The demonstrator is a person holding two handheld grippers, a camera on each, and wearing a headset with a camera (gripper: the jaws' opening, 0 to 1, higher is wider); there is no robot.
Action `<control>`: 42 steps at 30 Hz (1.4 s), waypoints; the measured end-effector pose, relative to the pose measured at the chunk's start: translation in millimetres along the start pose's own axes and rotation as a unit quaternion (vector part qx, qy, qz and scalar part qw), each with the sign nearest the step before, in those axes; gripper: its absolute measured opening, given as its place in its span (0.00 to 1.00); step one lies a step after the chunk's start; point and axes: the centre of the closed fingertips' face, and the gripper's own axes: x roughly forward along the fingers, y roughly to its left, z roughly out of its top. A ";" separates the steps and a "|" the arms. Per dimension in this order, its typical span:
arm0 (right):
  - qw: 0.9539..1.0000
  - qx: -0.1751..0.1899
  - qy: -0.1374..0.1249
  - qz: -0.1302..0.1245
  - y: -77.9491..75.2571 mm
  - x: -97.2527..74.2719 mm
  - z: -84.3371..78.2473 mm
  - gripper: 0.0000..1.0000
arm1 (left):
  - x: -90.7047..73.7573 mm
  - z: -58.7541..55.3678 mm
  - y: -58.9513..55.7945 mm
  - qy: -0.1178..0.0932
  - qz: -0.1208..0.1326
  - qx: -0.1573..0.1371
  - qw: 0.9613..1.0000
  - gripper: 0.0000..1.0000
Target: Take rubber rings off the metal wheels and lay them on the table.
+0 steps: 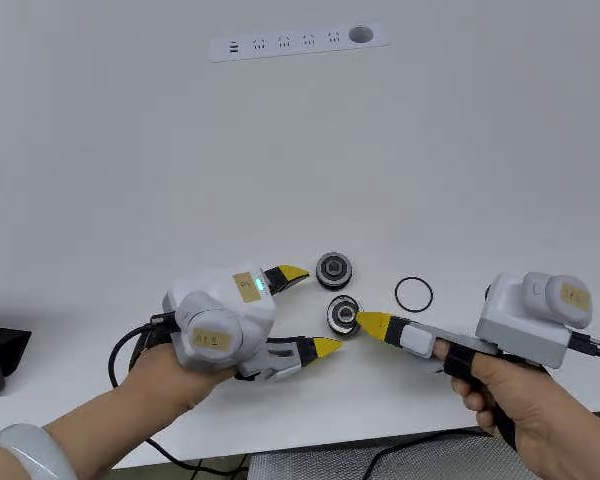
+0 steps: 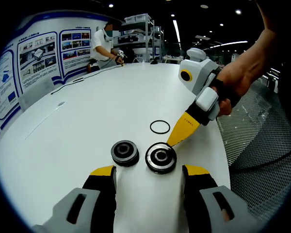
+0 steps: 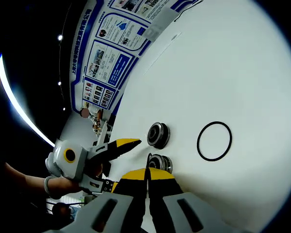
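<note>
- The left gripper (image 1: 309,310) is held in a hand (image 1: 165,375) and its jaws stand wide apart, with nothing between them.
- Just ahead of its two yellow tips lie two metal wheels, flat on the white table (image 1: 280,160) and side by side.
- The first wheel (image 2: 160,158) lies in front of the gap, nearer this gripper's right jaw. It has a dark band round its rim.
- The second wheel (image 2: 124,152) lies in front of its left jaw, close beside the first but not touching it.
- The right gripper (image 3: 146,174) has its jaws pressed together into one yellow point.
- That point rests against the rim of the first wheel, on the side away from the left gripper.
- Whether the point pinches any rubber there cannot be told.
- A loose rubber ring (image 1: 413,294) lies flat on the table, off to one side of the right gripper's tip and near it. It is clear of both wheels.
- From the left gripper, this ring is past the first wheel and beyond the other gripper's tip.
- A white power strip (image 1: 298,42) lies at the table's far edge, well beyond both grippers.
</note>
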 end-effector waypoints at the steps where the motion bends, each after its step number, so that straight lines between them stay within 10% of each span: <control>1: 1.000 0.000 0.000 0.002 1.2 0.2 0.3 0.02 | -1.0 -0.8 1.2 -0.001 0.003 -0.001 1.000 0.58; 23: 1.000 0.009 -0.017 0.018 13.2 -9.6 7.2 0.02 | -11.3 -2.3 7.2 -0.019 0.018 -0.015 1.000 0.72; 42: 0.997 0.019 -0.071 -0.021 -10.9 -40.7 36.6 0.02 | -16.0 -5.3 9.6 -0.026 0.026 -0.028 0.999 0.83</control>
